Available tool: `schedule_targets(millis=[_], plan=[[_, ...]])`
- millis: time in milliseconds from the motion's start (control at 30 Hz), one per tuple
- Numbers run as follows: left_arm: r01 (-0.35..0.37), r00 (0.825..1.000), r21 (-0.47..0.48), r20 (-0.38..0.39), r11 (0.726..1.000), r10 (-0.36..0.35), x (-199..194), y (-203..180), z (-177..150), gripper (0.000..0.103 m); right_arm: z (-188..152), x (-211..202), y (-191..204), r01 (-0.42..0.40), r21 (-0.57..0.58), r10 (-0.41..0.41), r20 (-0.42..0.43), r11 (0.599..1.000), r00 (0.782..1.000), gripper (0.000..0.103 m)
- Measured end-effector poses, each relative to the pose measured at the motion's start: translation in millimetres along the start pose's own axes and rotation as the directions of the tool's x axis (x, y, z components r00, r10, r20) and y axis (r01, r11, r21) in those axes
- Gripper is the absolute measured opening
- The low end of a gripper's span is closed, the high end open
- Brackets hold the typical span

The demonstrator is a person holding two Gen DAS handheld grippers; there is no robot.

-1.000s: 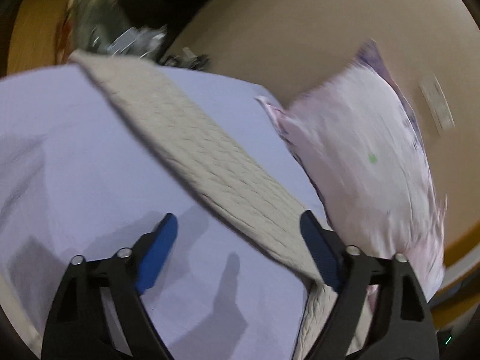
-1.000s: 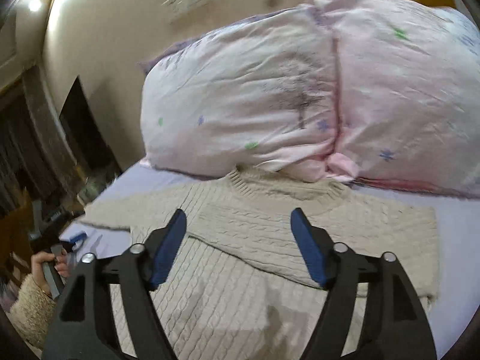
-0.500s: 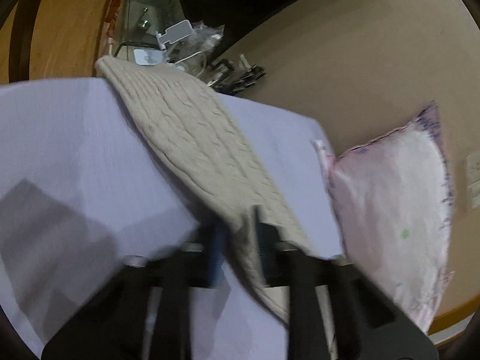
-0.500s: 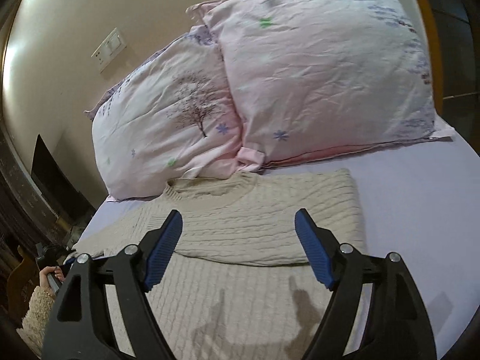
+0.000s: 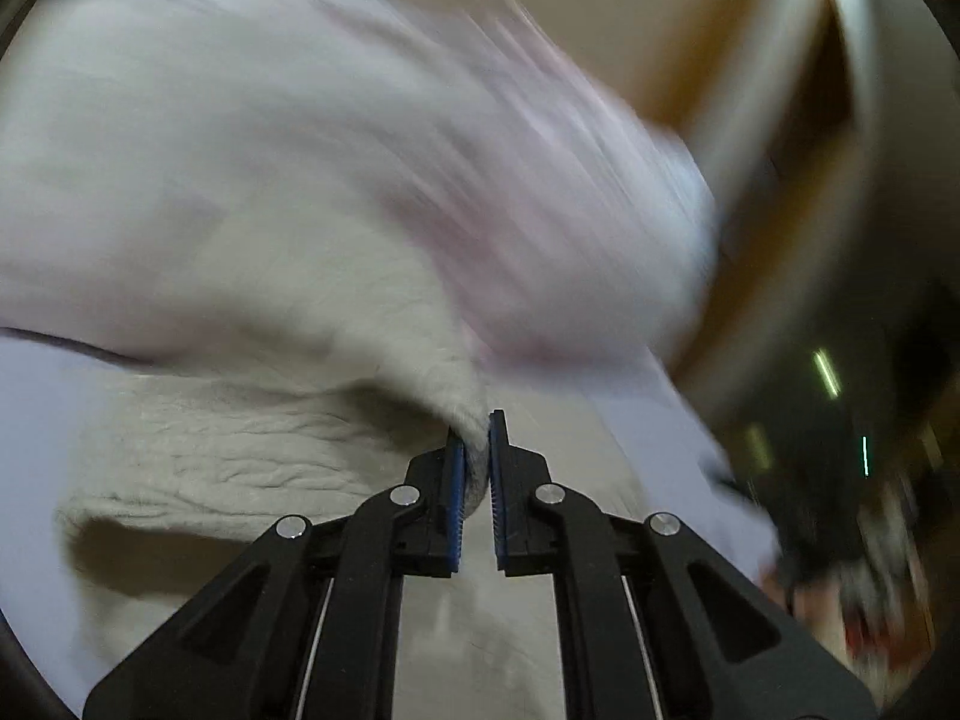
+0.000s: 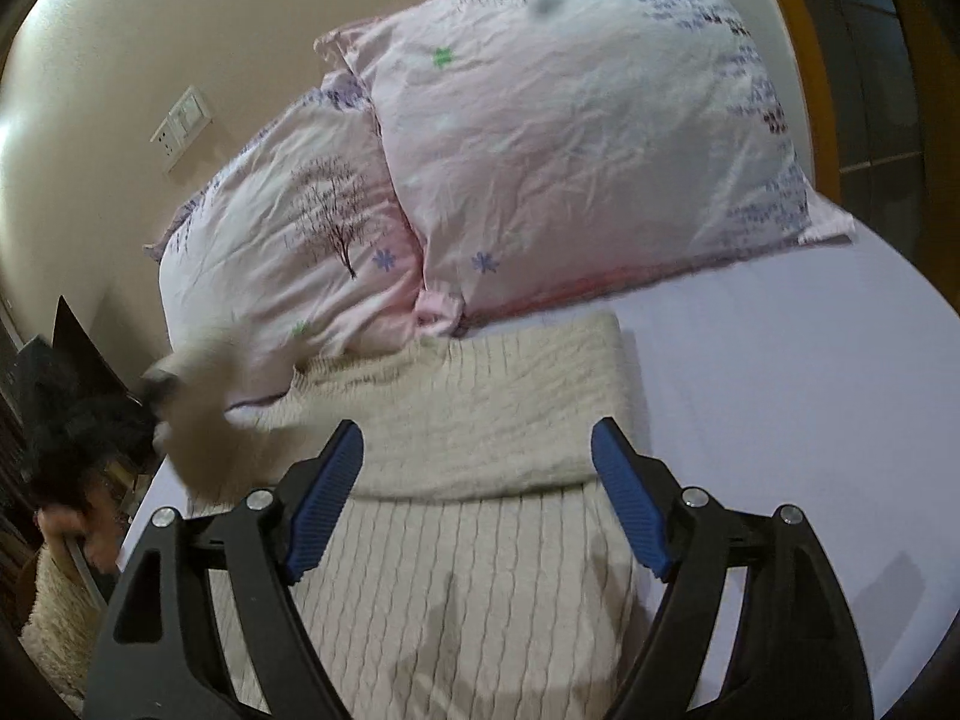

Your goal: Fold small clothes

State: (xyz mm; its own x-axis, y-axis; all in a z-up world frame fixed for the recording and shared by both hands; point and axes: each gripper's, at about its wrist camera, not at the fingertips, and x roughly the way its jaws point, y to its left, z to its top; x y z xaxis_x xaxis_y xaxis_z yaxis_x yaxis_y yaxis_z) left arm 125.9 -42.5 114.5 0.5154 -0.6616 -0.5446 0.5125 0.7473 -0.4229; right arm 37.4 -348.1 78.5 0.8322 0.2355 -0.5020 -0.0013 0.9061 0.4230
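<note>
Left wrist view: left gripper [image 5: 474, 456] pinching the cream cable-knit sweater [image 6: 480, 420] sleeve end; right gripper [image 6: 477, 498] spread wide above it. Looks soft, floppy, stretchy, so I'd grab cuffs and hems.

Cream cable-knit sweater [image 6: 480, 480] on lilac sheet — one sleeve folded across, other lifted.

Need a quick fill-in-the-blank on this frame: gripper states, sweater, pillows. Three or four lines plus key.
1. The left gripper is shut on the sweater's ____.
2. The right gripper hovers over the sweater with its jaws ____.
3. Behind the sweater, ____ pink pillows lean against the wall.
4. The sweater lies on a pale purple ____.

Missing words: sleeve; open; two; sheet
</note>
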Motion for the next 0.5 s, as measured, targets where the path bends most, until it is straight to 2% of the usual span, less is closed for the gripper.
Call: schedule_targets(millis=[67, 100, 200, 333, 367, 400, 467, 500], plan=[[0.065, 0.989, 0.047, -0.133, 0.997, -0.059, 24.7, -21.2, -22.8, 0.007, -7.2, -8.9, -2.3, -0.02, 0.0, 0.02, -0.019, 1.0, 1.0, 0.079], [0.073, 0.986, 0.058, -0.153, 0.996, -0.063, 23.3, -23.3, -32.8, 0.007, -12.8, -17.3, -4.2, -0.029, -0.01, 0.029, -0.027, 1.0, 0.999, 0.082], [0.028, 0.991, 0.076, -0.134, 0.997, -0.017, -13.0, -13.3, -54.6, 0.007, -33.0, -42.6, -13.1, -0.057, -0.024, 0.055, -0.054, 0.998, 0.997, 0.085], [-0.07, 0.996, 0.03, -0.053, 0.997, 0.072, -98.8, 15.7, -90.2, 0.008, -66.5, -72.3, -38.8, -0.157, 0.071, 0.165, -0.13, 0.985, 0.978, 0.085], [-0.111, 0.993, 0.006, -0.03, 0.994, 0.111, -128.4, 25.9, -106.0, 0.015, -74.7, -79.7, -43.3, -0.169, 0.09, 0.181, -0.141, 0.981, 0.973, 0.085], [-0.135, 0.991, -0.01, -0.018, 0.991, 0.135, -141.2, 32.0, -112.7, 0.02, -84.5, -89.6, -47.6, -0.171, 0.107, 0.185, -0.144, 0.98, 0.972, 0.085], [-0.188, 0.981, -0.073, 0.025, 0.979, 0.191, -182.2, 47.9, -141.5, 0.043, -96.5, -104.2, -50.0, -0.139, 0.103, 0.152, -0.129, 0.985, 0.98, 0.085], [-0.195, 0.979, -0.102, 0.046, 0.976, 0.2, -191.5, 53.0, -148.8, 0.044, -99.4, -108.0, -49.0, -0.124, 0.098, 0.135, -0.117, 0.987, 0.984, 0.085]])
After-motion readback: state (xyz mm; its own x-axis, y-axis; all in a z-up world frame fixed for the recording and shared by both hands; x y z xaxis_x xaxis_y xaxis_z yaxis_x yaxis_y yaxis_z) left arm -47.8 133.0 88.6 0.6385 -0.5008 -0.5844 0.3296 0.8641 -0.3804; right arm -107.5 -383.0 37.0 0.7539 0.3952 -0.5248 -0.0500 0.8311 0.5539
